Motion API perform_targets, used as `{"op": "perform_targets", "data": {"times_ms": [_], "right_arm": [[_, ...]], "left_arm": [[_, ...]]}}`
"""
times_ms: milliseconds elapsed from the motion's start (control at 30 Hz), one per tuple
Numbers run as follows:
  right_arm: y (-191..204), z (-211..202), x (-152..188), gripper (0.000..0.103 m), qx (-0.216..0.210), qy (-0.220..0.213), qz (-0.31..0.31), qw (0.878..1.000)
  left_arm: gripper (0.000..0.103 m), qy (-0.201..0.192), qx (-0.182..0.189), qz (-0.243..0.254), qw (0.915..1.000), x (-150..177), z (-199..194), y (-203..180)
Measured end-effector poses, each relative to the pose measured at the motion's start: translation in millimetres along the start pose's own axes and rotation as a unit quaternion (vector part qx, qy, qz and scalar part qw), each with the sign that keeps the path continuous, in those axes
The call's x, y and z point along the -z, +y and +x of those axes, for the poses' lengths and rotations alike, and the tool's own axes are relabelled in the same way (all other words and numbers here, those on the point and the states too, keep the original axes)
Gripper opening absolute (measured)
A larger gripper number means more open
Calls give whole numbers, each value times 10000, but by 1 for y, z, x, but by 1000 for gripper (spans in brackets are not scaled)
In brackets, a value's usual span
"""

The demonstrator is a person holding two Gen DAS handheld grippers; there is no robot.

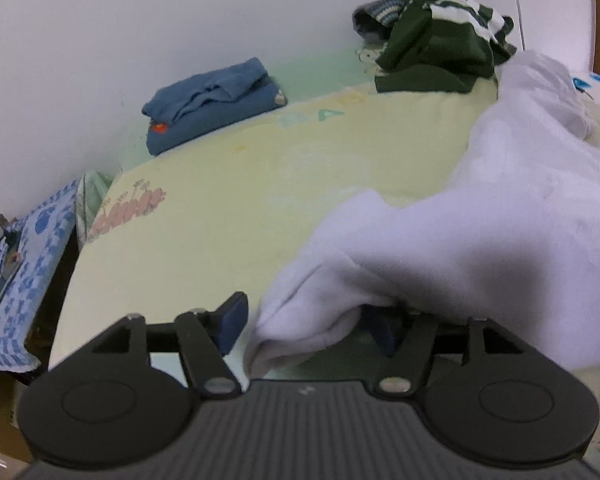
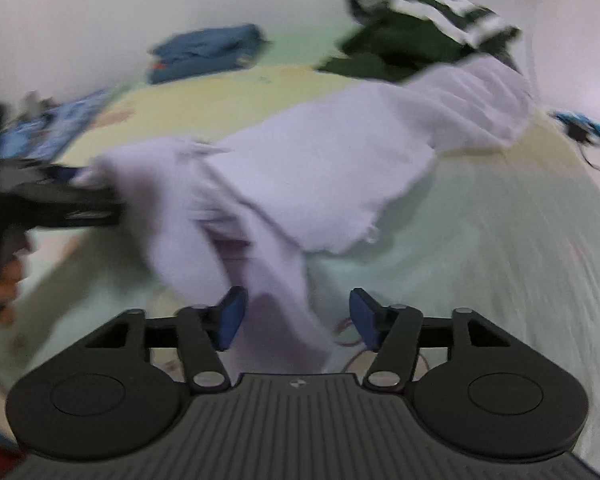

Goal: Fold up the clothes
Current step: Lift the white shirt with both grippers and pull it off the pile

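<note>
A white fleece garment [image 1: 480, 224] lies across the pale yellow bed cover [image 1: 220, 216]. My left gripper [image 1: 304, 326] is open, with a cuffed end of the garment [image 1: 300, 332] lying between its fingers and draped over the right finger. In the right wrist view the garment [image 2: 320, 160] stretches across the bed, and a hanging part of it [image 2: 284, 300] sits between the fingers of my open right gripper [image 2: 298, 318]. The left gripper [image 2: 60, 200] shows at the left, at the garment's other end. This view is blurred.
A folded blue garment [image 1: 216, 104] lies by the wall at the back left. A green and white striped pile [image 1: 440, 40] sits at the back right. A blue patterned cloth [image 1: 24, 264] with small items covers a surface left of the bed.
</note>
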State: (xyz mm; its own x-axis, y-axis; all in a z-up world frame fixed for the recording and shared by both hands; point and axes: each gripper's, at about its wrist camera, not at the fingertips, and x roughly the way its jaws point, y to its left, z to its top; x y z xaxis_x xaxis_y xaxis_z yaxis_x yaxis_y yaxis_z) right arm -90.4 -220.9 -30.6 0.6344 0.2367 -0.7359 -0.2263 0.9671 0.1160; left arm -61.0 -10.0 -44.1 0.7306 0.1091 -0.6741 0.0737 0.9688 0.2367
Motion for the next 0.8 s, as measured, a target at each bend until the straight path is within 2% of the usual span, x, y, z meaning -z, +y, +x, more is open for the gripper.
{"op": "perform_targets", "data": {"times_ms": [33, 67, 100, 133, 167, 233, 300, 367, 400, 533, 667, 800], "right_arm": [[-3, 1, -3, 23, -20, -27, 135, 9999], [-6, 1, -6, 6, -43, -54, 272, 9996], [-10, 2, -9, 2, -67, -81, 408, 9991], [-17, -1, -13, 2, -111, -163, 697, 9974], [-24, -4, -18, 2, -155, -246, 988, 9947], [-33, -17, -30, 2, -245, -540, 1464, 9875], [-35, -35, -45, 2, -338, -941, 1669, 9809], [-28, -55, -59, 2, -307, -1396, 1599, 9767], [-21, -65, -66, 2, -200, -1635, 1429, 9759], [-2, -105, -94, 2, 187, -2483, 778, 9654], [-1, -150, -117, 2, 100, -3197, 689, 9450], [2, -197, -138, 2, -23, -3889, 638, 9191]], "left_arm": [[75, -47, 28, -34, 10000, -3, -2, 1], [73, -102, 63, -74, 9999, -6, -5, 2], [59, -157, 98, -113, 9998, -9, -8, 3], [38, -212, 134, -153, 9996, -12, -11, 4], [27, -267, 169, -192, 9993, -16, -13, 5], [21, -378, 240, -272, 9986, -22, -19, 8], [18, -488, 310, -351, 9977, -29, -25, 10], [15, -597, 381, -430, 9966, -35, -30, 12], [15, -652, 416, -469, 9959, -38, -33, 13], [15, -1323, 722, -579, 9869, -68, -77, 25], [15, -1971, 919, -628, 9740, -101, -122, 39], [15, -2496, 1151, -615, 9595, -135, -172, 57]]}}
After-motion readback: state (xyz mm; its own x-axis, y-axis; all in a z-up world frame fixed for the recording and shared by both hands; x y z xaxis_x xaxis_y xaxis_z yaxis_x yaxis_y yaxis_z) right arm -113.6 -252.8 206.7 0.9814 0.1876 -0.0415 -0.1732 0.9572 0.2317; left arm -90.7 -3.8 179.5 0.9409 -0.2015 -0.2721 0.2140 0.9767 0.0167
